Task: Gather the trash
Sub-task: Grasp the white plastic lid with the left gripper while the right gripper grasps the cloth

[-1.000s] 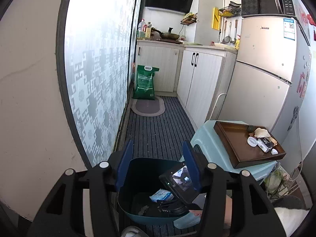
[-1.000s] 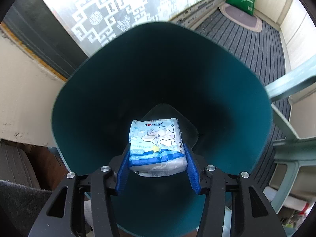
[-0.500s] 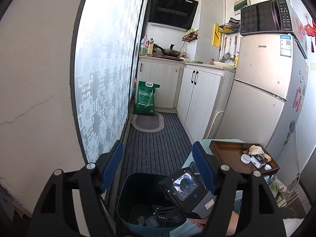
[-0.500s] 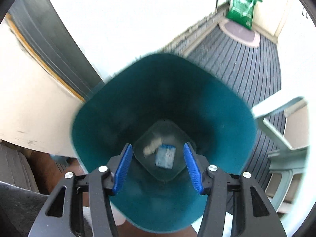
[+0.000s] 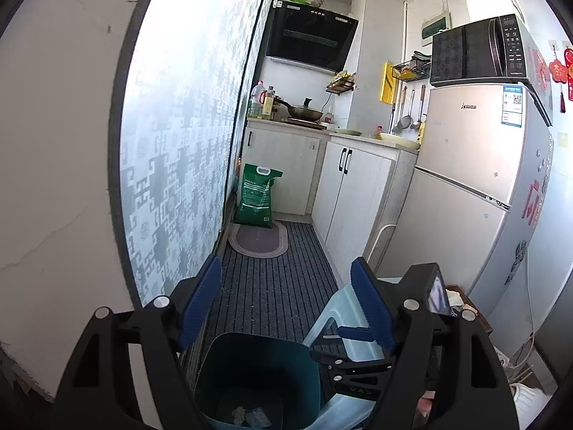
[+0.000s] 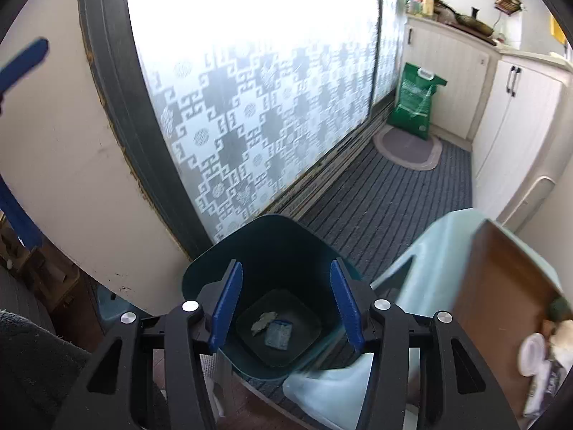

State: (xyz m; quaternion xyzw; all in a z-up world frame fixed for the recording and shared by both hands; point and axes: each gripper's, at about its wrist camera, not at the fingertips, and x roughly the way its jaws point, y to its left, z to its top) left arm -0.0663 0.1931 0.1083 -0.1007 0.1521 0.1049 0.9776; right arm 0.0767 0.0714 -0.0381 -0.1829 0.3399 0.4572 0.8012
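A dark teal trash bin (image 6: 297,236) stands on the floor by the frosted sliding door. A blue tissue pack (image 6: 278,335) and a crumpled scrap (image 6: 263,320) lie at its bottom. My right gripper (image 6: 284,308) is open and empty above the bin. My left gripper (image 5: 286,308) is open and empty, held high over the bin (image 5: 258,365), with the right gripper's body (image 5: 422,308) just beyond its right finger. A brown tray (image 6: 501,286) with more trash (image 6: 537,351) sits on a pale green stool (image 6: 440,236).
A striped dark mat (image 5: 279,286) covers the narrow kitchen floor. A green bag (image 5: 258,197) leans at the far cabinets. White cabinets (image 5: 354,193) and a fridge (image 5: 476,193) line the right side. The frosted door (image 5: 179,143) bounds the left.
The tissue pack left my right gripper and dropped to the bin's bottom. Both grippers rose and pulled back from the bin; the right one swung toward the stool.
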